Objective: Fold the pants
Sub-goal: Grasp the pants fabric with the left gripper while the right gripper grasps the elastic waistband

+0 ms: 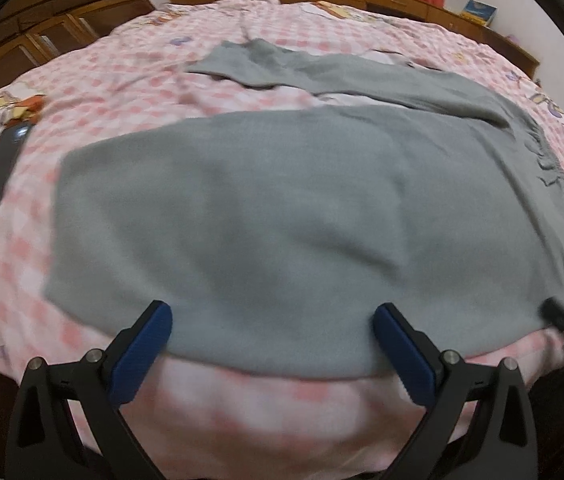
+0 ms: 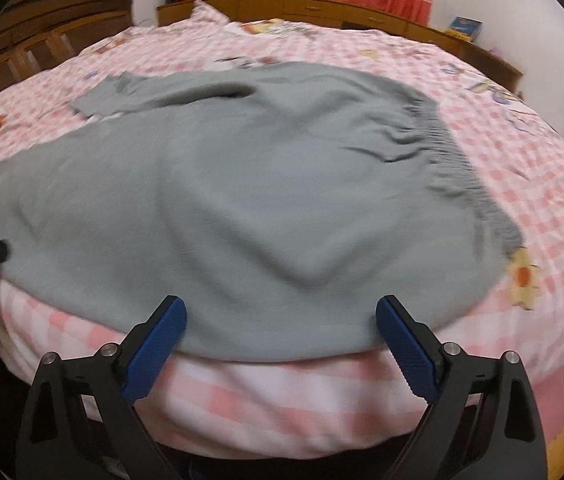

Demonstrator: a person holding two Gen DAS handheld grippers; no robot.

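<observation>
Left wrist view first, and we see the soft grey knit pants (image 1: 282, 208) spread flat across the pink-and-white checked quilt (image 1: 122, 80) of the bed, one leg lying broad along the near edge and the other angled off toward the far side, so the two legs make an open V. That layout suits a first fold, we judge: leg over leg needs the near hem within reach. Our left gripper (image 1: 272, 334) stands wide, blue ribbed pads either side of the near hem with nothing pinched, the cloth merely lying between and beyond the tips. Over in the right wrist view, our right gripper (image 2: 280, 326) is likewise spread wide and empty, poised at the same near edge closer to the gathered elastic waistband (image 2: 453, 160), whose ruffled ridges contrast with the smooth, fleecy body of the fabric. The material looks limp and thick, holding shallow creases rather than sharp ones. A dark flat phone (image 1: 0, 168) lies on the quilt to the left, well apart from the pants. Blur softens both views.
</observation>
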